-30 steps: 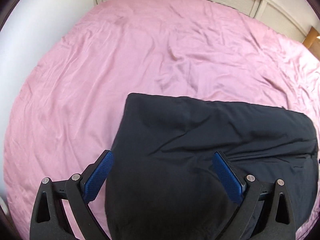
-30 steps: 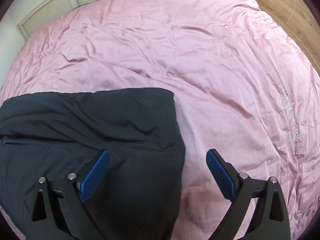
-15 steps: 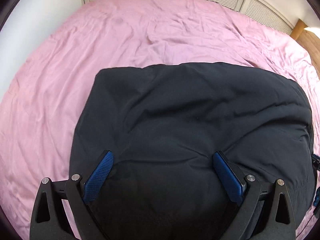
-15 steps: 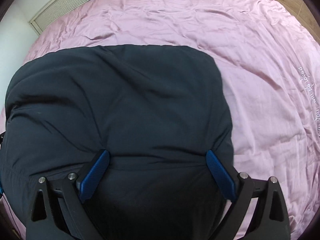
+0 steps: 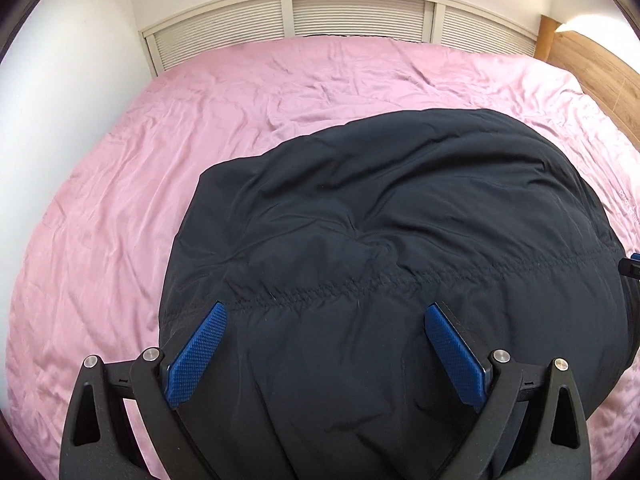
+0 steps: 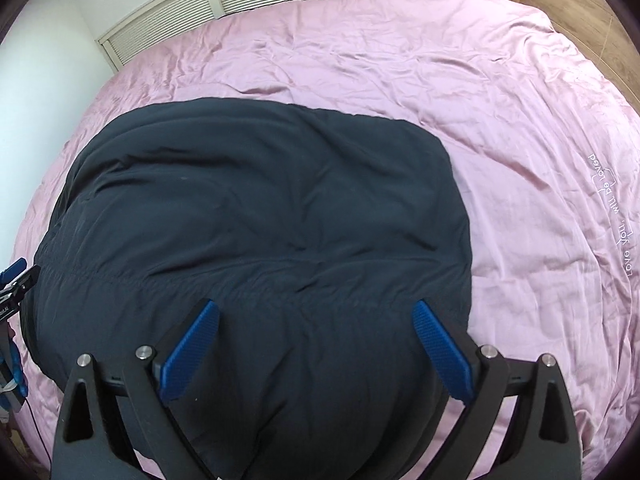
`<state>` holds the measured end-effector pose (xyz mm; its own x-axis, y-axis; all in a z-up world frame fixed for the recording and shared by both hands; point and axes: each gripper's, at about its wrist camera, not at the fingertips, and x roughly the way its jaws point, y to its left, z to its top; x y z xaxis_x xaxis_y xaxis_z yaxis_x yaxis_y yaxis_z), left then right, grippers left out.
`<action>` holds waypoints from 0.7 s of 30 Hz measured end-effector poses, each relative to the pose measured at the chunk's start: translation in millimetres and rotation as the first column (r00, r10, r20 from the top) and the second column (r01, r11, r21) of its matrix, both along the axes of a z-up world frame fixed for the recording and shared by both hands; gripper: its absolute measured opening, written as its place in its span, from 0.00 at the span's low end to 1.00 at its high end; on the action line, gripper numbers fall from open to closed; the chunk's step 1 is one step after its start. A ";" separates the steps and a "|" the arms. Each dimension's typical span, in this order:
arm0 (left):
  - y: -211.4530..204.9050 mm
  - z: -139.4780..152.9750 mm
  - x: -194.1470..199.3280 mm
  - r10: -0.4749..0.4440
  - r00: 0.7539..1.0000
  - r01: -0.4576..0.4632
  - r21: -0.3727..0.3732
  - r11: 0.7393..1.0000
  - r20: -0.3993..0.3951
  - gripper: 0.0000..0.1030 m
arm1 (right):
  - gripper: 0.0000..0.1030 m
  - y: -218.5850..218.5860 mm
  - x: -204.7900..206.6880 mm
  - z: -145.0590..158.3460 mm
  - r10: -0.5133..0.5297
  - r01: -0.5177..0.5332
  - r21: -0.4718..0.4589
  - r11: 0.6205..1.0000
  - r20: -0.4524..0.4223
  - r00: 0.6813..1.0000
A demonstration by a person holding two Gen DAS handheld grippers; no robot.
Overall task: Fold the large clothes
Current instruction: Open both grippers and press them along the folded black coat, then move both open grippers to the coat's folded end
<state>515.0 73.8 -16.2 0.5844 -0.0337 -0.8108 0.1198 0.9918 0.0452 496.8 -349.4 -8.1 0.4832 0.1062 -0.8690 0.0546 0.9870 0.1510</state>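
Note:
A dark navy padded garment (image 5: 400, 240) lies bunched in a rounded heap on the pink bed sheet (image 5: 120, 200), with a stitched seam (image 5: 360, 280) running across its near part. My left gripper (image 5: 325, 310) hovers open over the garment's near left portion, its blue pads (image 5: 196, 360) wide apart with fabric beneath them. In the right wrist view the same garment (image 6: 260, 208) fills the centre. My right gripper (image 6: 315, 306) is open over its near right portion. Neither gripper pinches the cloth.
The pink sheet (image 6: 520, 120) spreads wide beyond and to the right of the garment, with white lettering (image 6: 612, 216) near its right edge. A white louvred panel (image 5: 360, 12) stands behind the bed. A white wall (image 5: 60, 80) is left, and wood (image 5: 600, 64) is at the right.
Both grippers have shifted over the garment and tilted up, so the louvred panel now shows. The garment's seam has come into view. Both pairs of jaws stayed open.

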 end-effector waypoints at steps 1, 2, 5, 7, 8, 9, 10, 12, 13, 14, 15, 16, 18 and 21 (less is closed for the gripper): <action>-0.8 -2.6 -2.5 -0.004 1.000 0.004 0.003 1.000 -0.004 0.96 | 0.96 0.5 -9.1 -3.0 0.005 -0.005 -0.002 1.000 -0.004 1.000; -0.6 -5.7 -2.1 -0.005 1.000 0.005 0.005 1.000 -0.007 0.96 | 0.96 3.5 -11.3 -6.9 0.011 -0.011 -0.011 1.000 -0.011 1.000; 0.8 -10.0 -5.9 -0.001 1.000 0.001 -0.001 1.000 -0.008 0.96 | 0.96 6.4 -16.7 -17.8 0.010 -0.011 -0.023 1.000 -0.033 0.999; 0.8 -10.8 -8.3 -0.002 1.000 0.002 0.004 1.000 -0.002 0.96 | 0.96 2.4 -18.2 -21.0 -0.003 0.002 -0.025 1.000 -0.038 0.999; 0.3 -10.6 -9.0 -0.004 1.000 0.004 0.008 1.000 0.001 0.96 | 0.96 1.0 -21.1 -22.3 -0.010 0.009 -0.028 1.000 -0.041 0.999; -0.1 -10.5 -10.3 -0.005 1.000 0.005 0.010 1.000 0.003 0.96 | 0.96 -1.3 -22.5 -22.9 -0.017 0.016 -0.033 0.999 -0.045 0.999; -0.3 -10.2 -11.7 -0.006 1.000 0.006 0.012 1.000 0.006 0.96 | 0.96 -3.5 -24.0 -23.3 -0.025 0.023 -0.039 0.999 -0.048 0.999; -0.8 -9.7 -14.5 -0.010 1.000 0.010 0.020 1.000 0.016 0.96 | 0.96 -6.5 -28.0 -22.8 -0.042 0.039 -0.056 0.998 -0.054 0.998; -1.0 -9.5 -16.9 -0.011 1.000 0.010 0.025 1.000 0.022 0.96 | 0.96 -10.3 -32.0 -22.1 -0.051 0.047 -0.065 0.997 -0.054 0.997; -1.4 -8.2 -19.4 -0.012 1.000 0.011 0.028 1.000 0.027 0.96 | 0.96 -12.5 -42.4 -20.5 -0.057 0.053 -0.068 0.996 -0.048 0.997; -1.3 -7.9 -21.3 -0.012 0.999 0.011 0.030 0.999 0.031 0.96 | 0.96 -11.3 -46.8 -18.8 -0.057 0.054 -0.066 0.996 -0.042 0.997; -1.4 -7.4 -23.5 -0.012 0.999 0.011 0.031 0.999 0.033 0.96 | 0.96 -9.2 -51.8 -16.8 -0.056 0.054 -0.061 0.997 -0.033 0.998; -1.2 -6.5 -27.9 -0.012 0.999 0.011 0.030 0.999 0.038 0.96 | 0.96 -3.0 -61.9 -13.4 -0.044 0.044 -0.049 0.998 -0.015 0.999; -1.1 -7.2 -33.3 -0.011 0.999 0.010 0.037 0.999 0.039 0.96 | 0.96 9.7 -75.7 -10.5 -0.020 0.020 -0.043 0.999 0.004 1.000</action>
